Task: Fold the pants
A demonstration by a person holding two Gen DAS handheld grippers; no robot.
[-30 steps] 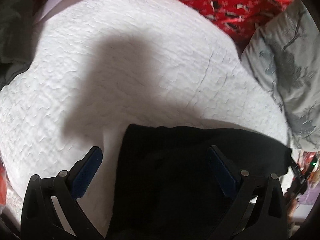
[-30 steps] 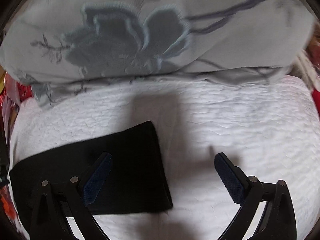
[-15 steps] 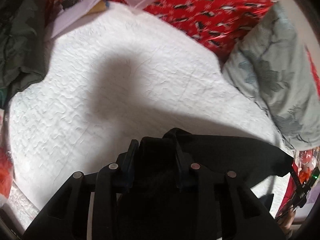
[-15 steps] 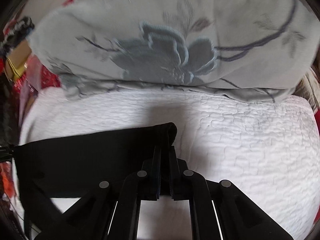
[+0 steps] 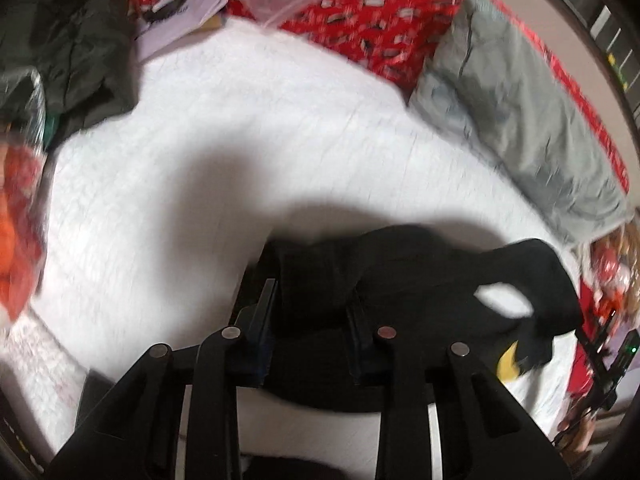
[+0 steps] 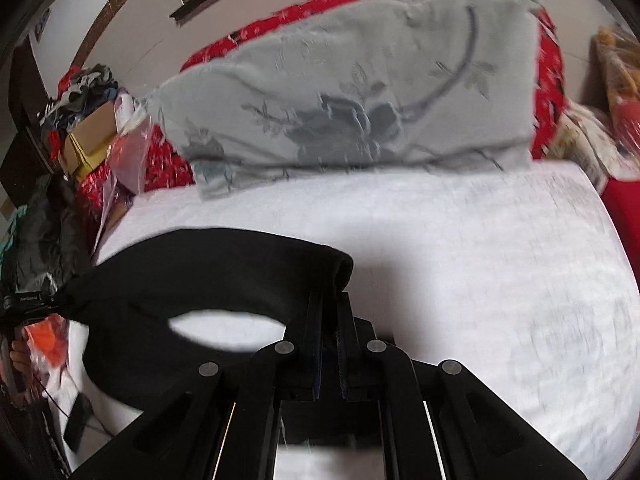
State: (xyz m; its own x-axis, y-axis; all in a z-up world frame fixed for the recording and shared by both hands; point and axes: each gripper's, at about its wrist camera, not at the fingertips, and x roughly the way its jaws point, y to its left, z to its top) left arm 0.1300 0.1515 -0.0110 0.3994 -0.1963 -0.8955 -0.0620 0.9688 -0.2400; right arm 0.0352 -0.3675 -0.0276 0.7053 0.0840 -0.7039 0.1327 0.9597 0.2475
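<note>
Both grippers clamped down since a second ago and lifted the black pants (image 6: 208,268) off the white bedspread (image 6: 480,248). Left gripper (image 5: 310,312) and right gripper (image 6: 330,312) each pinch an end, cloth sagging between. Looks already folded down small, so probably one last fold or just moving it.

A bed with a white quilted cover (image 6: 460,240) fills the near ground. At its far end a grey flowered pillow (image 6: 360,92) leans on a red patterned blanket (image 5: 376,12). On the far left lie a dark green garment (image 5: 76,36), cardboard boxes (image 6: 86,140) and piled clothes (image 6: 80,84). A pale wall (image 6: 132,28) stands behind.
</note>
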